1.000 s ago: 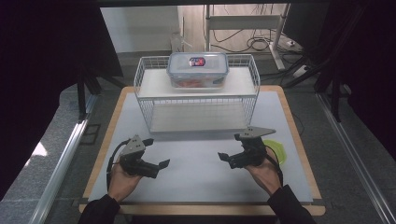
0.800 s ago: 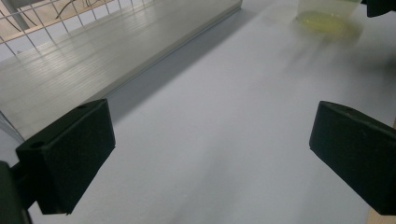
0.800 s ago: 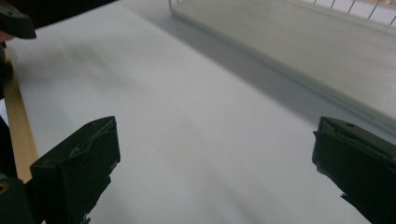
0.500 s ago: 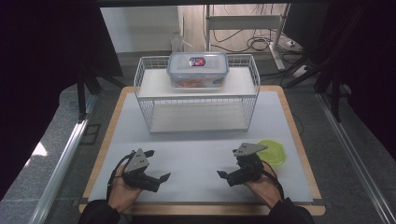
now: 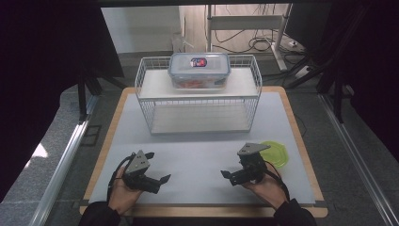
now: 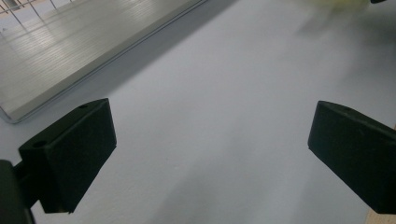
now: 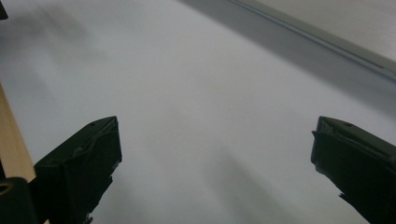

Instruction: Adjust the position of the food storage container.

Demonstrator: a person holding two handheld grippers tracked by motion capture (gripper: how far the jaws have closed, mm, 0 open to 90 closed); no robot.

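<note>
My left gripper (image 5: pixel 158 167) rests low over the white mat (image 5: pixel 197 155) at the near left, held in a hand, jaws spread wide with nothing between them. My right gripper (image 5: pixel 230 175) sits at the near right, also open and empty, pointing toward the left one. In the left gripper view the left gripper (image 6: pixel 210 154) has only bare mat between its jaws. The right gripper (image 7: pixel 212 158) is the same in its own view. A flat green disc (image 5: pixel 275 153) lies on the mat just right of the right gripper.
A white wire rack (image 5: pixel 146 101) stands at the middle back of the mat. A clear lidded food box (image 5: pixel 199 69) sits on its top shelf. The rack's lower shelf (image 6: pixel 70 46) is bare. The wooden table edge (image 5: pixel 207 211) runs close below both hands.
Both grippers have drawn back from the rack toward the near edge of the table. The right one has moved clear of the green disc. Both stayed open.
</note>
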